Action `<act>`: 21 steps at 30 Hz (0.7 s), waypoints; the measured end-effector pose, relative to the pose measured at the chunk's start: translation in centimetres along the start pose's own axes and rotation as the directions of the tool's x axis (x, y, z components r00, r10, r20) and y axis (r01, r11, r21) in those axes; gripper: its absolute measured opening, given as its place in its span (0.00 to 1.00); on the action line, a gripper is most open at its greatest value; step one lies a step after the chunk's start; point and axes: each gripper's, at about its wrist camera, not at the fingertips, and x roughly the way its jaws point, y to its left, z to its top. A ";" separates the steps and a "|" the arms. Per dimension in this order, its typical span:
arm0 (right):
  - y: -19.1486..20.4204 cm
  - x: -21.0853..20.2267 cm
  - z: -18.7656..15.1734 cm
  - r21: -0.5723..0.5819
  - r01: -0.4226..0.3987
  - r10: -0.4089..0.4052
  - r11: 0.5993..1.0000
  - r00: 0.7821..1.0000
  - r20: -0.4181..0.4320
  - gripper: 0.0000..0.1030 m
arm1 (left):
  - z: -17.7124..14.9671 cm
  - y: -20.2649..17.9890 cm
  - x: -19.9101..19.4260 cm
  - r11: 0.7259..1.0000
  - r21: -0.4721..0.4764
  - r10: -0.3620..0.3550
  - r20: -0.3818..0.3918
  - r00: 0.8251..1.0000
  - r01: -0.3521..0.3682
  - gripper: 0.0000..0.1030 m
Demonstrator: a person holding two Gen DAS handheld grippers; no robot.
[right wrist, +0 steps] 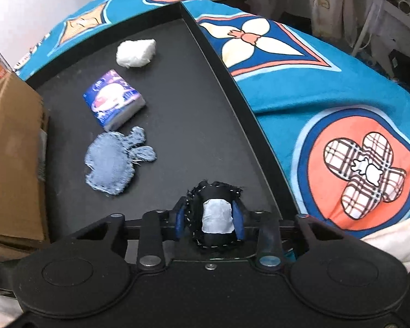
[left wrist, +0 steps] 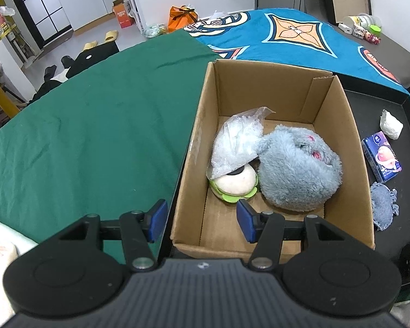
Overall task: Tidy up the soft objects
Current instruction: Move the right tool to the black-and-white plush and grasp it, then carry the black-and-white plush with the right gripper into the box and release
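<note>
A cardboard box (left wrist: 339, 125) holds a grey plush toy (left wrist: 295, 172), a clear plastic bag (left wrist: 237, 142) and a cream-and-green burger plush (left wrist: 236, 184). My left gripper (left wrist: 202, 220) is open and empty, straddling the box's near left corner. My right gripper (right wrist: 210, 217) is shut on a black fabric pouch with a white patch (right wrist: 217, 216) just above the black tray (right wrist: 199, 109). On the tray lie a denim patch (right wrist: 112, 161), a blue tissue pack (right wrist: 113, 99) and a white wad (right wrist: 136, 52); they also show in the left wrist view: the patch (left wrist: 382, 207), pack (left wrist: 382, 157) and wad (left wrist: 391, 124).
A green cloth (left wrist: 95, 125) covers the surface left of the box. A blue patterned blanket (right wrist: 328, 87) lies right of and behind the tray. The box's side (right wrist: 11, 158) borders the tray on the left. Clutter stands on the floor and shelves beyond.
</note>
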 end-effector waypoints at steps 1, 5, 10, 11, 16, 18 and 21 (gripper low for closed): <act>0.0 -0.2 0.0 0.000 -0.012 0.012 1.000 1.000 0.005 0.31 | 0.0 0.0 0.0 1.000 -0.001 -0.001 0.001 1.000 0.001 0.53; 0.6 -1.4 0.1 -0.033 -0.045 0.047 0.998 0.997 0.055 0.30 | -0.1 0.2 -0.1 1.000 -0.007 -0.005 0.004 1.000 0.005 0.53; 0.6 -2.8 1.0 -0.067 -0.059 0.067 0.996 0.991 0.120 0.30 | -0.2 0.4 -0.4 1.000 -0.016 -0.015 0.009 1.000 0.015 0.53; 0.6 -3.1 1.2 -0.074 -0.061 0.070 0.995 0.989 0.134 0.30 | -0.2 0.5 -0.4 1.000 -0.018 -0.016 0.009 1.000 0.016 0.53; 0.9 -4.2 2.1 -0.099 -0.091 0.107 0.991 0.978 0.180 0.30 | -0.3 0.9 -0.6 0.999 -0.033 -0.030 0.015 0.999 0.030 0.53; 1.3 -4.7 2.3 -0.117 -0.100 0.121 0.988 0.973 0.196 0.30 | -0.2 1.0 -0.7 0.999 -0.041 -0.035 0.017 0.999 0.036 0.53; 2.0 -5.5 2.5 -0.150 -0.110 0.142 0.983 0.966 0.218 0.30 | -0.2 1.3 -0.7 0.998 -0.051 -0.044 0.020 0.999 0.045 0.53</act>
